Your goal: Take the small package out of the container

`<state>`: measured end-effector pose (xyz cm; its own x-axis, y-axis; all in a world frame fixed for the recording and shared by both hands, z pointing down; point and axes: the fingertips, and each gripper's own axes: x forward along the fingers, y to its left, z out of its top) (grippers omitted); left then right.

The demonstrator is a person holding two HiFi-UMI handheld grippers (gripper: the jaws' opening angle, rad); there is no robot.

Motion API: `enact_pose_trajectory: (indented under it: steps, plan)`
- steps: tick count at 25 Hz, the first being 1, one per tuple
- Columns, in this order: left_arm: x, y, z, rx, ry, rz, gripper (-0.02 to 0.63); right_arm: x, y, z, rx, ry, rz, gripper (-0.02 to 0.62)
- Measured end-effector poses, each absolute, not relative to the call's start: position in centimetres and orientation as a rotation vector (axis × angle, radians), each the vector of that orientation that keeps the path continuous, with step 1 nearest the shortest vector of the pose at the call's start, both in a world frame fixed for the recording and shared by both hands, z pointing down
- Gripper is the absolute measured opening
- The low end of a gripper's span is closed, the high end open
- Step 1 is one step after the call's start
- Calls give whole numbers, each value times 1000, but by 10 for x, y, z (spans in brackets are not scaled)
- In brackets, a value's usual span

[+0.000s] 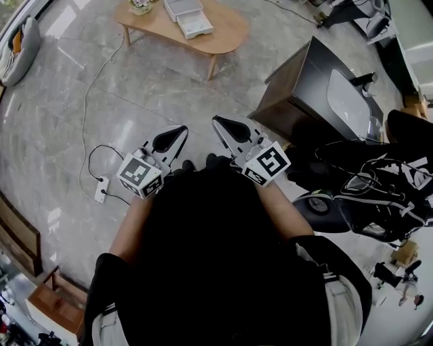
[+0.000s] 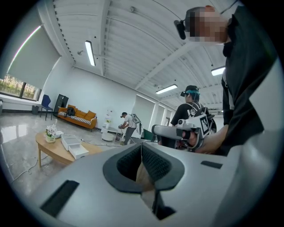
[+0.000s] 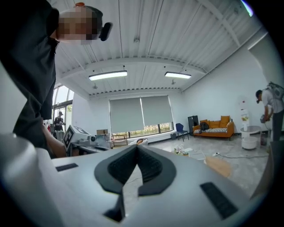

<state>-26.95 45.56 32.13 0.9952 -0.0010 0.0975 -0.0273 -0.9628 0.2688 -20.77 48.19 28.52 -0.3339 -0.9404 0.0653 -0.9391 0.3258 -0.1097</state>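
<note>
A white container (image 1: 184, 17) made of stacked trays stands on the oval wooden table (image 1: 226, 30) far ahead of me. It also shows small in the left gripper view, container (image 2: 73, 146), and in the right gripper view, container (image 3: 195, 154). No small package can be made out from here. My left gripper (image 1: 181, 128) and right gripper (image 1: 218, 120) are held side by side close to my chest, well short of the table. Both are shut with nothing between the jaws, as the left gripper (image 2: 141, 144) and right gripper (image 3: 136, 146) show in their own views.
A dark cabinet (image 1: 304, 88) with a white basin stands to the right, with black equipment (image 1: 365, 196) beside me. A power strip (image 1: 101, 189) and its cable lie on the grey floor to the left. Other people (image 2: 128, 126) and an orange sofa (image 2: 77, 116) are farther off.
</note>
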Motion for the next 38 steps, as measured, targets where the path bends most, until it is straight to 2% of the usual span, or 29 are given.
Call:
enact_pose_trajectory:
  steps: [16,27,34,38]
  plan:
    - [-245,426,350,2769,-13,173,18,-163,478,305,-1883,2446,-369,11]
    - [-162,348,358,2771,-23,260,18,-77,383,319,-1805,2424,-392,11]
    - [-90,271,334,2789,-55,304,18,4,299,301,-1735,2379,-351,11]
    - [-50,237,308,2757,-101,222,18,48,270,288,-1677,2375,-332,11]
